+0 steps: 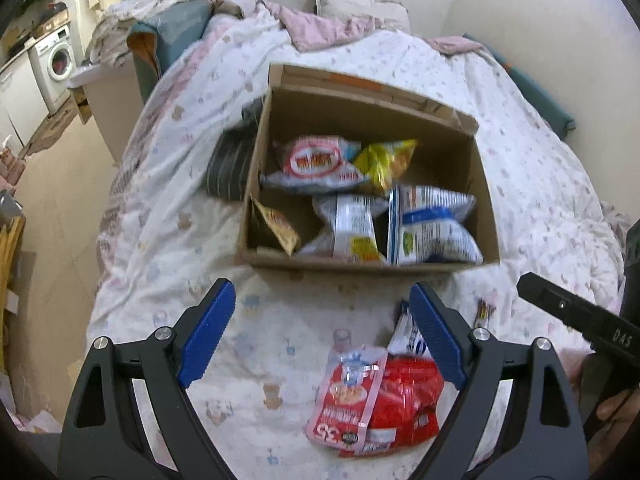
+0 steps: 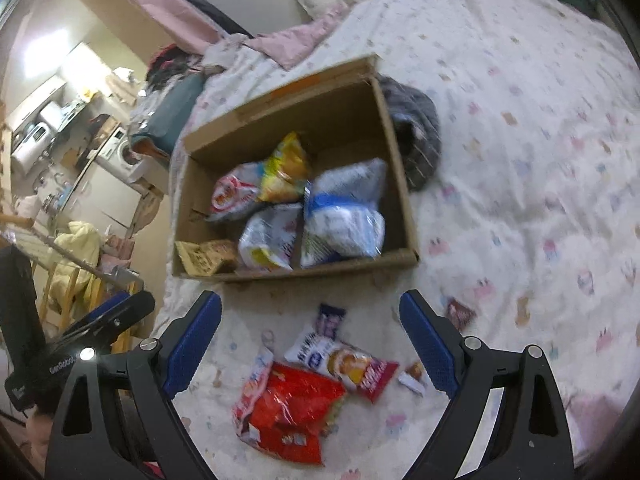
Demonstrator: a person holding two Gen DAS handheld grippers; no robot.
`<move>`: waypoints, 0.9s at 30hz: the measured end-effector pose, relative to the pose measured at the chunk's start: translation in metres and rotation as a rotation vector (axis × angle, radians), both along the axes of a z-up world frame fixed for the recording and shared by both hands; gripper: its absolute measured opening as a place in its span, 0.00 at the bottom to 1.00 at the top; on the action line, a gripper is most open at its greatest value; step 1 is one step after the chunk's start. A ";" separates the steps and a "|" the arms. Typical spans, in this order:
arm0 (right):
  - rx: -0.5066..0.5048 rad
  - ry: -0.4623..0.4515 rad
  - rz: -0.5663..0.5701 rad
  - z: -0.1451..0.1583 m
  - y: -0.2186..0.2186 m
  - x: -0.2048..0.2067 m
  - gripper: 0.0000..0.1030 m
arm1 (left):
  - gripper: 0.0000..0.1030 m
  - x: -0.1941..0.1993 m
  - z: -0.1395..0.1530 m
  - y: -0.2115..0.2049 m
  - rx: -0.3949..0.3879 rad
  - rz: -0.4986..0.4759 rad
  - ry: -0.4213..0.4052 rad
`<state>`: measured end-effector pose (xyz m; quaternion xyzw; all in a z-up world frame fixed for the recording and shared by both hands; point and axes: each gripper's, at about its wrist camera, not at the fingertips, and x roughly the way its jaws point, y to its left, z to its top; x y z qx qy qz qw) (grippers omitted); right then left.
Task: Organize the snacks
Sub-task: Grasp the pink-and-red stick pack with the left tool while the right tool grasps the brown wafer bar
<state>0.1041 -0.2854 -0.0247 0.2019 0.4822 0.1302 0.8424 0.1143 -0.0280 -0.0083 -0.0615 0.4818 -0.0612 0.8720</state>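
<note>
An open cardboard box [image 1: 360, 266] [image 2: 296, 272] stands on the bed and holds several snack bags: a red-and-white one [image 1: 316, 162], a yellow one [image 1: 384, 160] [image 2: 286, 170], and blue-and-white ones [image 1: 434, 226] [image 2: 344, 212]. In front of the box a red bag [image 1: 400, 404] [image 2: 296, 412] and a pink pouch [image 1: 348, 392] lie on the quilt, with a white-and-red packet [image 2: 344, 362] and small packets [image 2: 330, 320] beside them. My left gripper [image 1: 322, 332] is open and empty above the quilt near the red bag. My right gripper [image 2: 310, 344] is open and empty over the loose snacks.
A grey striped cloth [image 1: 228, 168] [image 2: 416, 132] lies against the box's side. Pink blanket and pillow [image 1: 352, 4] lie at the bed's head by the wall. A washing machine [image 1: 56, 60] and cluttered floor are to the left of the bed.
</note>
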 end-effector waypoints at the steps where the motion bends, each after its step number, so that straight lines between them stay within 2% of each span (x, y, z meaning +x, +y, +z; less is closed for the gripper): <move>1: 0.000 0.021 -0.008 -0.005 -0.004 -0.002 0.90 | 0.84 -0.001 -0.004 0.000 0.002 -0.003 0.011; 6: 0.016 0.080 -0.064 -0.022 -0.023 -0.007 0.90 | 0.84 -0.006 -0.038 -0.011 0.035 -0.063 0.109; 9: 0.059 0.134 -0.102 -0.034 -0.037 -0.003 0.90 | 0.84 -0.010 -0.054 -0.019 0.018 -0.102 0.158; 12: 0.073 0.165 -0.122 -0.041 -0.041 -0.001 0.90 | 0.84 -0.014 -0.074 -0.032 0.012 -0.155 0.252; 16: 0.069 0.171 -0.124 -0.044 -0.042 0.000 0.90 | 0.84 -0.015 -0.094 -0.038 -0.015 -0.156 0.345; 19: 0.054 0.167 -0.113 -0.043 -0.040 0.000 0.90 | 0.84 -0.013 -0.118 -0.039 0.040 -0.141 0.443; 21: 0.047 0.169 -0.102 -0.043 -0.039 0.000 0.90 | 0.84 -0.011 -0.130 -0.032 -0.030 -0.099 0.502; 23: 0.048 0.173 -0.101 -0.045 -0.040 0.000 0.90 | 0.84 -0.010 -0.134 -0.027 -0.079 -0.077 0.527; 27: 0.053 0.187 -0.112 -0.048 -0.043 0.001 0.90 | 0.81 -0.009 -0.141 -0.021 -0.128 -0.048 0.549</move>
